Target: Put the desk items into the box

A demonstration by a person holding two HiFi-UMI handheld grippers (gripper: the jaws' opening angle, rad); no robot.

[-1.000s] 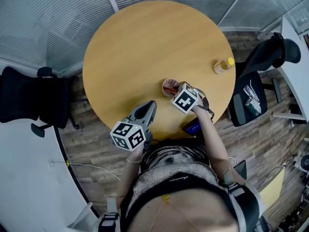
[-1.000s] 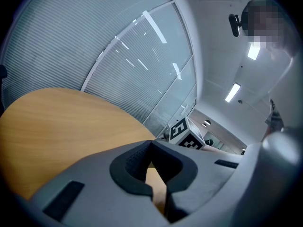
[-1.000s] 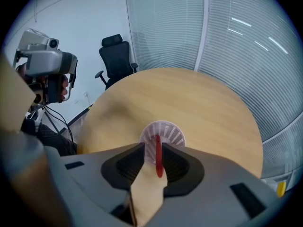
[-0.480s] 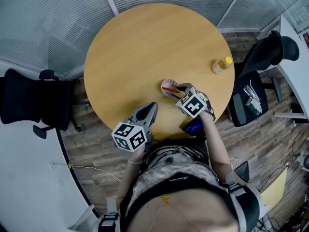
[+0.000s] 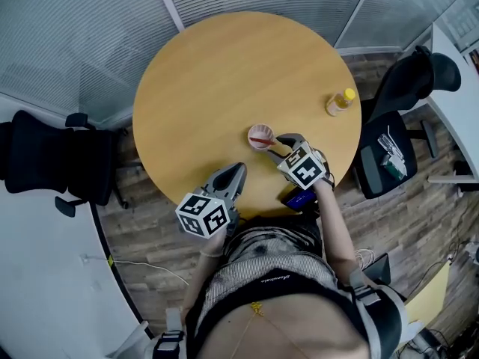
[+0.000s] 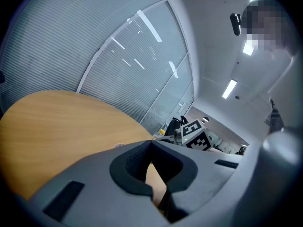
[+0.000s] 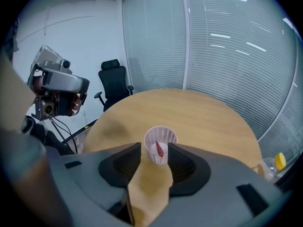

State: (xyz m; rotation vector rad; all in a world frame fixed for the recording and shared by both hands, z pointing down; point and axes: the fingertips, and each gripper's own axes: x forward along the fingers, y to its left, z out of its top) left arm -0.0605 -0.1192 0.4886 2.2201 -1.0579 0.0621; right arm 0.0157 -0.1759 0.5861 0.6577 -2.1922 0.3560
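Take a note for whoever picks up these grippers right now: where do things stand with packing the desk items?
Left gripper: shut, empty, over the round wooden table's near edge.
Right gripper: open, jaws have just been opening; the small white mesh cup stands at their tips, not gripped.
Done: a red pen-like item sits in the cup.
Left to do: the yellow-capped bottle stands by the table's right edge, untouched. No separate box is plain to see.

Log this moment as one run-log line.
left gripper: jaws shut, empty | right gripper: jaws just opened, mesh cup between tips, ungripped | red item in cup | bottle on table
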